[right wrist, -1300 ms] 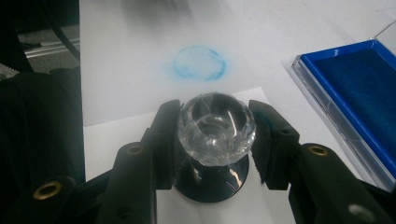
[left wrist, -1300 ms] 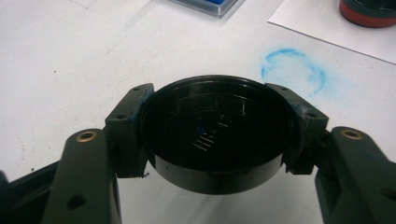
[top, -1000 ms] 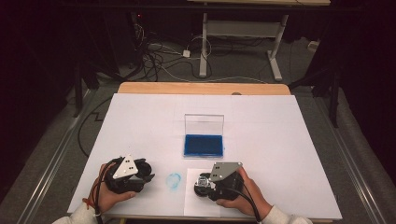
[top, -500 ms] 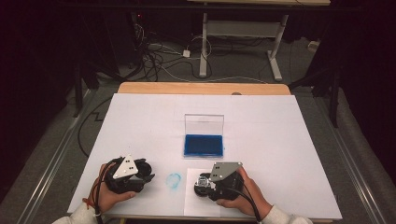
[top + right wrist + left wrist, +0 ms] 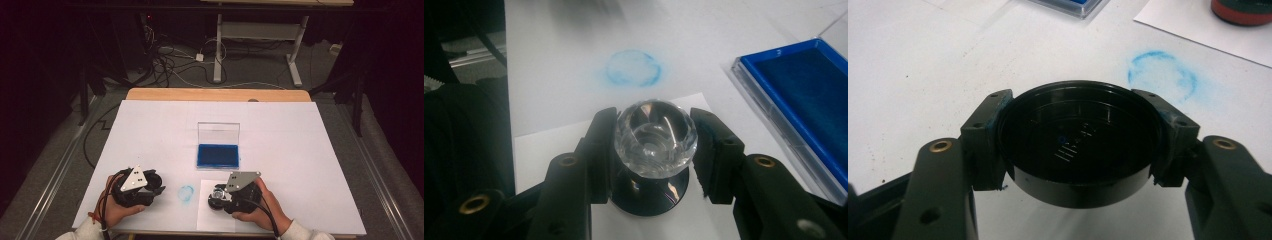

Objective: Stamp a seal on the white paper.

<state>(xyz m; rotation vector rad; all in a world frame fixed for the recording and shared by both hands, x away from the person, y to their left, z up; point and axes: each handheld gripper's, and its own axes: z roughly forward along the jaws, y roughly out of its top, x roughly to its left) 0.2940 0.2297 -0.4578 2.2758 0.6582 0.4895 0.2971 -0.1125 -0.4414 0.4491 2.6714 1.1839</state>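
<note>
I am holding a black round cap [image 5: 1079,145] clamped between the left gripper [image 5: 1079,137] jaws, its hollow side facing up. The right gripper [image 5: 655,145] jaws are closing on the clear faceted knob of a stamp [image 5: 655,137], its dark base sitting on a white paper sheet [image 5: 549,150]. Beyond both jaws, a blue ink ring [image 5: 632,67] is marking the table [image 5: 300,130]; farther off, the blue ink pad [image 5: 217,155] is lying open.

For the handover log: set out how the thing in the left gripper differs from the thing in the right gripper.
The black cap is opaque, flat and hollow; the stamp has a clear rounded knob on a dark base. The cap sits over bare table; the stamp stands on white paper. Both are round, each clamped between its gripper's fingers.
</note>
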